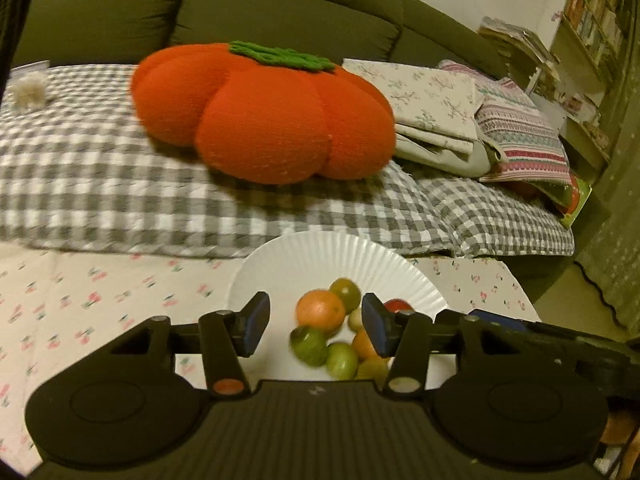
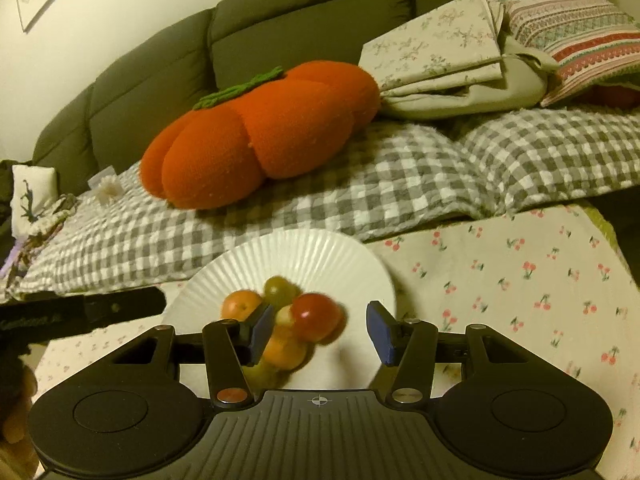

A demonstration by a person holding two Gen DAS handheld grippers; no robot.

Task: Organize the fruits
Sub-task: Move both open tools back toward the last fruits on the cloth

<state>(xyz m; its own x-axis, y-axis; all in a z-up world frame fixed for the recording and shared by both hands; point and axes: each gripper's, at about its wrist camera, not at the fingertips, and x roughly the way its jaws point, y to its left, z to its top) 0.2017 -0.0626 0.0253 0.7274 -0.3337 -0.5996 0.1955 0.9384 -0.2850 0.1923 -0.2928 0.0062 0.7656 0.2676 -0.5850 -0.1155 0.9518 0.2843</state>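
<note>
A white fluted paper plate (image 1: 304, 258) (image 2: 320, 252) rests on a cherry-print cloth and carries a pile of small fruits. In the left wrist view an orange fruit (image 1: 320, 309), several green fruits (image 1: 308, 345) and a red one (image 1: 397, 304) lie on it. My left gripper (image 1: 316, 326) is open, hovering over the pile with nothing held. In the right wrist view a red fruit (image 2: 314, 316), an orange one (image 2: 240, 303) and a green one (image 2: 278, 286) show. My right gripper (image 2: 320, 330) is open above them, the red fruit between its fingers but untouched.
A big orange pumpkin cushion (image 1: 260, 112) (image 2: 256, 136) lies on a grey checked quilt (image 1: 100, 184) behind the plate, on a dark green sofa (image 1: 200, 12). Folded linens (image 1: 432, 108) sit to the right. The left gripper's body (image 2: 80, 312) juts in from the left.
</note>
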